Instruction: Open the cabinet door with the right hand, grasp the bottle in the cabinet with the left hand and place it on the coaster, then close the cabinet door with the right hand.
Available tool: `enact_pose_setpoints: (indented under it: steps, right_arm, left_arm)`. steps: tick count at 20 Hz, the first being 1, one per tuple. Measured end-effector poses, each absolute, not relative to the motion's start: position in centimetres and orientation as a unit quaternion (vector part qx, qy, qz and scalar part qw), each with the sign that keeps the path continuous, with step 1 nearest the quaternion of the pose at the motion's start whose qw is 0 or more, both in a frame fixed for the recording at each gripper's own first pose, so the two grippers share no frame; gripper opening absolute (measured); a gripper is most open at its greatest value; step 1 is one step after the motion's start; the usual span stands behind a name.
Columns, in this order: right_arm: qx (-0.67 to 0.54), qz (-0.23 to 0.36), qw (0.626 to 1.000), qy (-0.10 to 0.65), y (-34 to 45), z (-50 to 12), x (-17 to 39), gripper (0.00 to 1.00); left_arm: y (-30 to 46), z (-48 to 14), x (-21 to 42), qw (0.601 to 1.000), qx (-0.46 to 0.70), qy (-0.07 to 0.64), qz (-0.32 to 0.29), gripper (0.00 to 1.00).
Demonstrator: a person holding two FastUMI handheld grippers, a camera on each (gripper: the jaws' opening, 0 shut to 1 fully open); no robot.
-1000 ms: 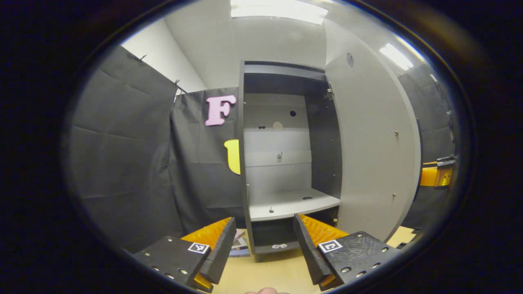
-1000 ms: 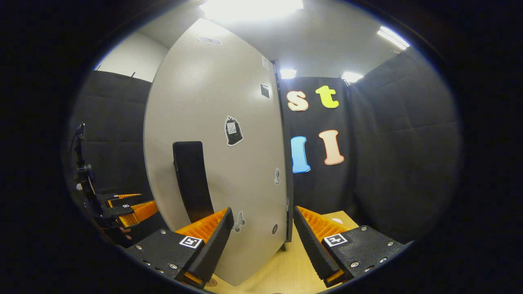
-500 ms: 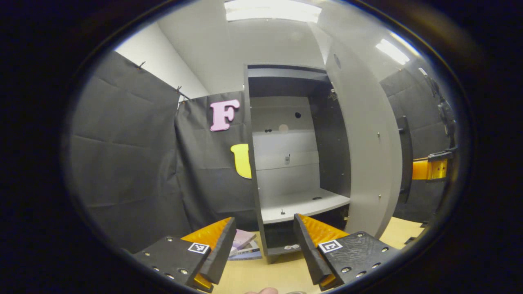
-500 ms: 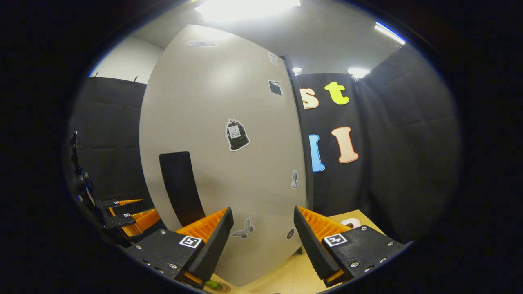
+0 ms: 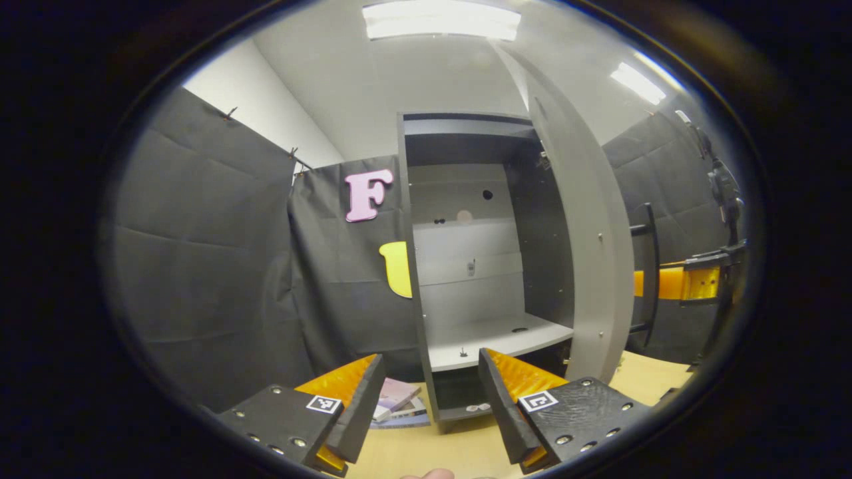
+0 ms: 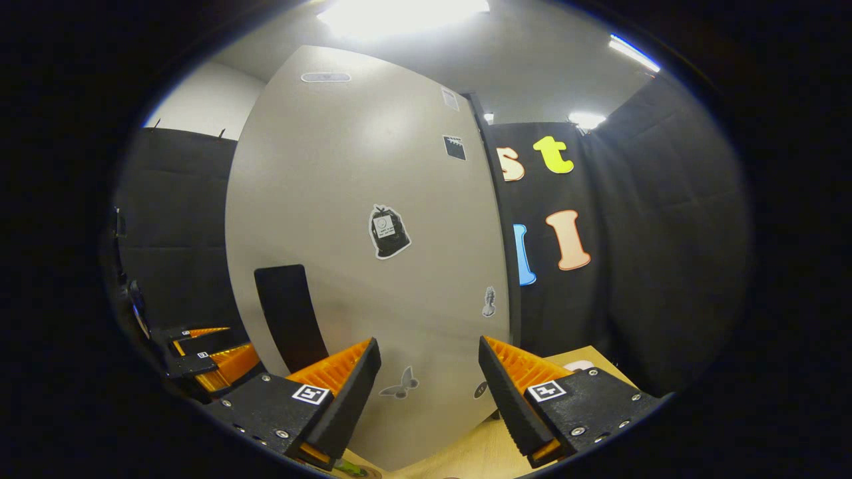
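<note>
Pale wooden desk [image 5: 459,452] underfoot and our left hand-held gripper [image 5: 431,399] waits gaping and empty, facing the open cabinet [image 5: 479,266], its grey door [image 6: 373,233] swung wide so we can reach; our right hand-held gripper [image 6: 429,392] faces it, spread, holding nothing; bottle's whereabouts we cannot tell

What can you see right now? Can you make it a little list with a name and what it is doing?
cabinet door: swung open
door handle: dark bar on the door's front
cabinet shelf: no bottle on it
left gripper: open, holds nothing, faces the cabinet
right gripper: open, holds nothing, faces the door's front
stickers: on the door's front
books: lying beside the cabinet
</note>
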State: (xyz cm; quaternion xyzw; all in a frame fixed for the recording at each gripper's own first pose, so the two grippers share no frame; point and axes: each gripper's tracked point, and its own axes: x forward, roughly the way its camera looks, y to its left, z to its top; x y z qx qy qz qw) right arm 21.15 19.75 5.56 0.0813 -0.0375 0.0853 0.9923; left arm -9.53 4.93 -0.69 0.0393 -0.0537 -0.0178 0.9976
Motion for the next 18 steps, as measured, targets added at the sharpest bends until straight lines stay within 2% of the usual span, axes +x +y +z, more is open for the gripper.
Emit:
enact_pose_setpoints:
  steps: [1,4,6,7,8,9,10,11,12,14,15,16,17,18]
  right_arm:
    - [0.075,0.093,0.992,-0.040,20.5,6.0,21.5,0.93]
    - [0.062,0.122,0.990,-0.042,22.7,6.5,22.1,0.92]
    - [0.055,0.119,0.991,-0.038,22.8,6.0,21.9,0.93]
    - [0.050,0.110,0.992,-0.034,22.6,5.6,21.8,0.93]
    - [0.045,0.094,0.994,-0.027,22.0,5.0,21.9,0.93]
    - [0.044,0.072,0.996,-0.017,21.2,4.3,22.0,0.93]
    - [0.050,0.057,0.997,-0.010,20.7,3.8,22.1,0.93]
    - [0.058,0.048,0.997,-0.010,20.5,3.8,22.4,0.93]
    - [0.065,0.034,0.997,-0.010,20.1,3.9,22.5,0.93]
    - [0.069,0.016,0.997,-0.013,19.4,4.3,22.7,0.93]
    - [0.068,0.013,0.997,-0.017,19.3,4.6,22.7,0.93]
    - [0.066,0.006,0.998,-0.021,19.0,5.0,22.8,0.90]
    - [0.062,-0.001,0.998,-0.023,18.7,5.3,22.6,0.90]
    - [0.058,-0.004,0.998,-0.028,18.6,5.7,22.5,0.93]
  left_arm:
    - [4.8,-0.5,-9.6,0.997,0.041,-0.055,-0.019,0.85]
    - [4.4,-0.6,-9.5,0.998,0.042,-0.052,-0.019,0.85]
    - [4.2,-0.5,-9.3,0.998,0.032,-0.046,-0.021,0.85]
    - [4.1,-0.4,-9.1,0.999,0.025,-0.042,-0.023,0.85]
    - [4.0,-0.3,-8.9,0.999,0.019,-0.038,-0.020,0.76]
    - [3.9,-0.2,-8.7,0.999,0.011,-0.035,-0.019,0.76]
    - [3.4,0.1,-8.5,0.999,0.004,-0.034,-0.021,0.85]
    - [2.9,0.6,-8.4,0.999,-0.002,-0.034,-0.020,0.81]
    - [2.7,0.9,-8.4,0.999,-0.002,-0.033,-0.019,0.85]
    - [1.8,1.6,-7.7,0.999,-0.001,-0.030,-0.018,0.76]
    - [1.1,2.0,-7.4,0.999,-0.002,-0.032,-0.020,0.85]
    - [0.3,2.4,-7.1,0.999,-0.003,-0.032,-0.025,0.85]
    - [-0.1,2.6,-7.0,0.999,0.000,-0.032,-0.023,0.81]
    - [-0.3,2.9,-6.9,0.999,0.005,-0.035,-0.018,0.81]
